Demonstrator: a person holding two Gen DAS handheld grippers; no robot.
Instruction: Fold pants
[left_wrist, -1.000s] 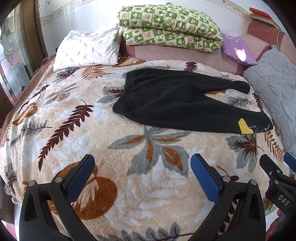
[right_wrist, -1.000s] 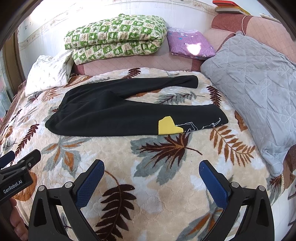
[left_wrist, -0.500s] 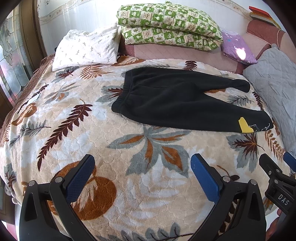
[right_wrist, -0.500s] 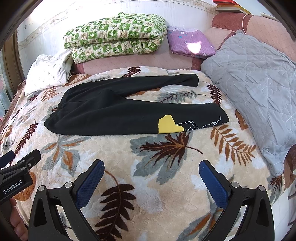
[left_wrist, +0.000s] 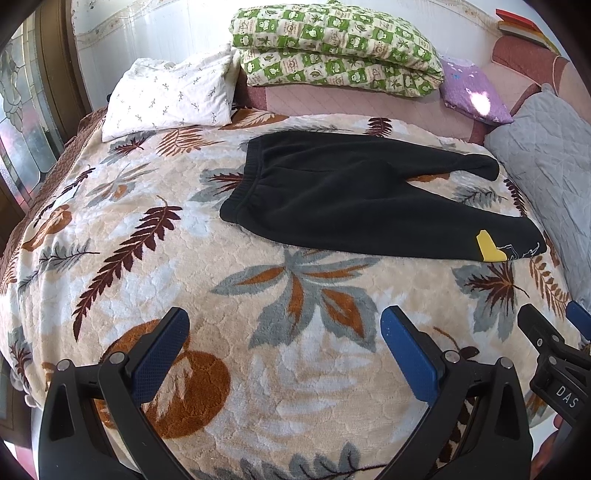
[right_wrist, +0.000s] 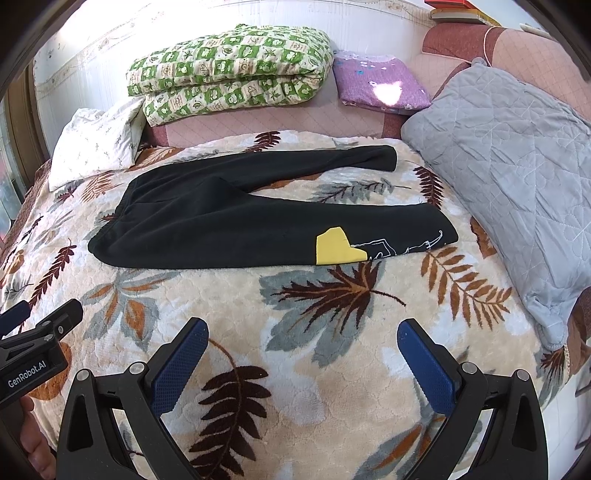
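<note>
Black pants (left_wrist: 343, 195) lie flat on a leaf-patterned blanket (left_wrist: 184, 280), waistband to the left, both legs spread apart to the right. They also show in the right wrist view (right_wrist: 236, 221). The near leg carries a yellow patch (right_wrist: 334, 247) close to its cuff. My left gripper (left_wrist: 284, 332) is open and empty, well short of the pants. My right gripper (right_wrist: 303, 343) is open and empty, near the bed's front, in front of the near leg. Each gripper shows at the edge of the other's view.
A white pillow (left_wrist: 170, 96), a folded green checked quilt (left_wrist: 332, 48) and a purple cushion (left_wrist: 472, 92) line the back of the bed. A grey quilted cover (right_wrist: 517, 177) lies along the right side. A window frame stands at the far left.
Both grippers have edged slightly forward toward the pants. The pants have not moved and both grippers stay open.
</note>
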